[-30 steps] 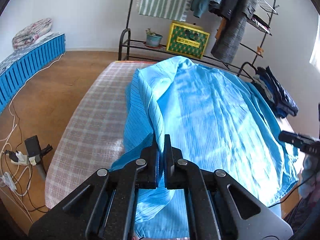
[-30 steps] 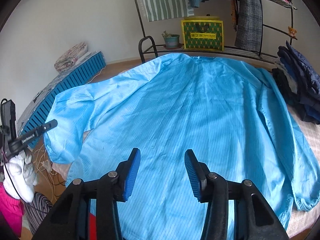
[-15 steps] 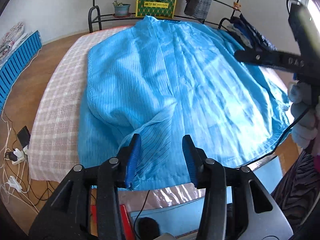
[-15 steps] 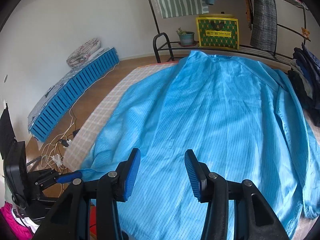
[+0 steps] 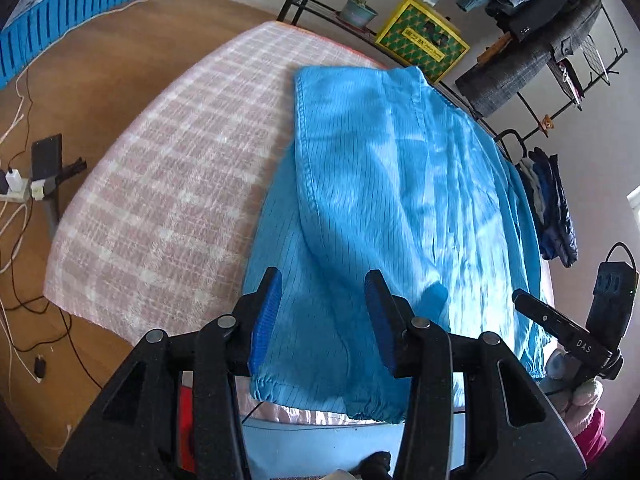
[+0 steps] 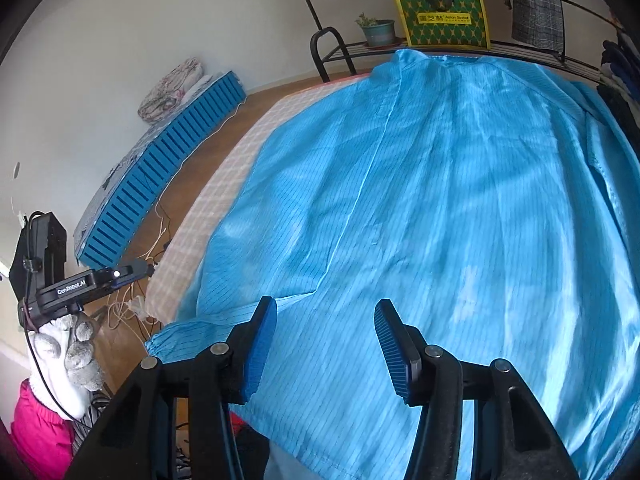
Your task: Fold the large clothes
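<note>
Now that your left gripper (image 5: 323,316) has let go of the sleeve fold it was pinching a second ago, its jaws stand partly open with nothing clamped; the blue garment (image 5: 384,200) only lies under the gap. That left side panel is laid over the body, its stitched edge running down the middle of the left wrist view, cuffs (image 5: 320,392) hanging at the near bed edge. First fold reads as placed.

Your right gripper (image 6: 325,344) is empty too, jaws opening a little wider, hovering over the near hem. No pad is pressing cloth.

Garment location: spread on the checked bed cover (image 5: 160,184), collar toward the metal rack (image 6: 336,52), hem toward you. In the right wrist view the right side (image 6: 600,168) looks unfolded and reaches the far edge. My read: that side is next, then the lengthwise folds.

Containers:
- Yellow-green box (image 6: 442,16) on the rack shelf; contents not visible.
- Plant pot (image 6: 378,32) beside it, small plant in it.
- Blue slatted crate-like unit (image 6: 160,176) by the wall, bundled fabric (image 6: 172,84) on top; inside can't be told.

Dark clothes (image 5: 554,204) are piled just beside the garment's right edge. Watch you don't drag them in on the next fold.
</note>
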